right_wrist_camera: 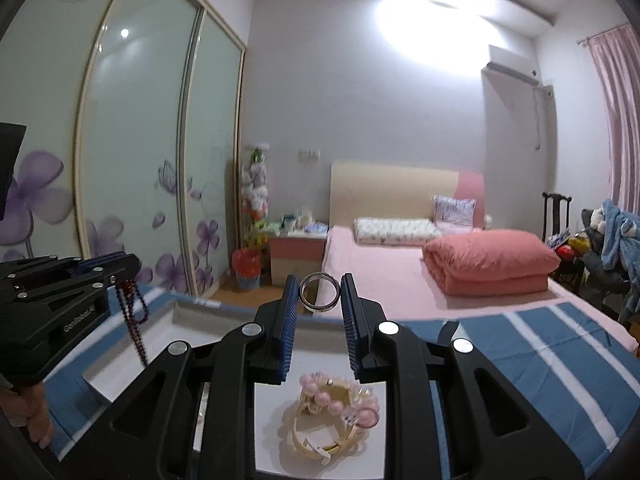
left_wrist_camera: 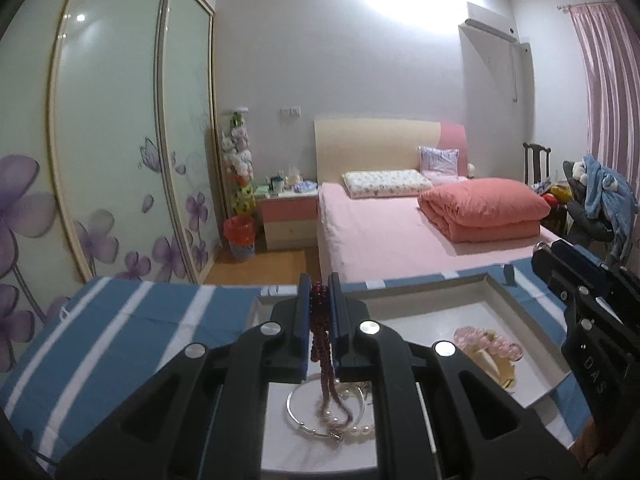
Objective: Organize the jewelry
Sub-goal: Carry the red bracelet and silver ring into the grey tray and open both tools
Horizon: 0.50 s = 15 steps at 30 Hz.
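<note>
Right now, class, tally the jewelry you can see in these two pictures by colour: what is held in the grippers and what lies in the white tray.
Dark red: 1, bead string held in the left gripper.
Silver: 2, ring held in the right gripper, bangle.
White: 1, pearl bracelet.
Pink: 1, bead bracelet.
Cream: 1, watch.
Total: 6

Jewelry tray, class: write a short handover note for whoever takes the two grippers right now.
Left gripper: shut on the dark red bead strand, which dangles above the white tray.
Right gripper: shut on a silver ring, held over the tray.
In the tray: silver bangle and pearl bracelet tangled together; pink bead bracelet lying on a cream strap.
Done: two pieces lifted.
Left: place both, then sort the rest.
</note>
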Motion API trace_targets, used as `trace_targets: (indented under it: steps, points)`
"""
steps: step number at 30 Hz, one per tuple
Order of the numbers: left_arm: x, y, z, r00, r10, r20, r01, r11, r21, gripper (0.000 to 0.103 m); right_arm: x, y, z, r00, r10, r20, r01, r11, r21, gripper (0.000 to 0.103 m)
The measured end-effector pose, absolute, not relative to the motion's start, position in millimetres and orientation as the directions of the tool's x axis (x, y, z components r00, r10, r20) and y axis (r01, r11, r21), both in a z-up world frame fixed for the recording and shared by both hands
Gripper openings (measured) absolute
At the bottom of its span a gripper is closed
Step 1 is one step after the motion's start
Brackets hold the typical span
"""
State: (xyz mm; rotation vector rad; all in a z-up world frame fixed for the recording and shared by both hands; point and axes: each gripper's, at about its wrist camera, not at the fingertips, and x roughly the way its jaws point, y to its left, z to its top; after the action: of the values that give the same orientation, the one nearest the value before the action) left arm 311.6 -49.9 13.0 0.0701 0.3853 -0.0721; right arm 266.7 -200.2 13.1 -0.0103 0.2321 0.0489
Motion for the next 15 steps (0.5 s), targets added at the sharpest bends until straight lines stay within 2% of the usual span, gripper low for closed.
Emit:
trace_targets:
  steps: [6,7,8,9,10,11,12,15]
  points:
    - [332,-47,-12,0.898,-0.067,-0.436,0.090,0.996,0.031,0.010,285,-203,4,0.940,0.071,-0.335,-0.064,0.997,0.030,0.023]
    - [332,-46,-14,0.896,-0.068,-0.439,0.089,0.996,0.028,0.012,288,-202,4,0.934,0.075,-0.348,-0.068,0.997,0.034,0.023]
    - [333,-46,-16,0.894,-0.070,-0.443,0.090,0.996,0.024,0.020,290,-202,2,0.929,0.081,-0.362,-0.072,0.997,0.039,0.024]
    - [334,-44,-18,0.891,-0.074,-0.447,0.091,0.996,0.017,0.026,290,-201,1,0.924,0.088,-0.373,-0.078,0.996,0.044,0.029]
    - [335,-42,-18,0.891,-0.079,-0.448,0.092,0.996,0.006,0.037,293,-201,1,0.922,0.091,-0.377,-0.080,0.996,0.044,0.034]
    - [335,-41,-19,0.891,-0.081,-0.446,0.092,0.996,0.004,0.039,293,-201,2,0.922,0.091,-0.376,-0.081,0.996,0.045,0.045]
    - [335,-40,-19,0.891,-0.082,-0.447,0.092,0.996,0.002,0.039,290,-201,4,0.926,0.089,-0.366,-0.079,0.996,0.044,0.048]
    - [337,-39,-19,0.888,-0.088,-0.451,0.093,0.996,-0.009,0.039,289,-200,6,0.932,0.085,-0.352,-0.074,0.996,0.046,0.048]
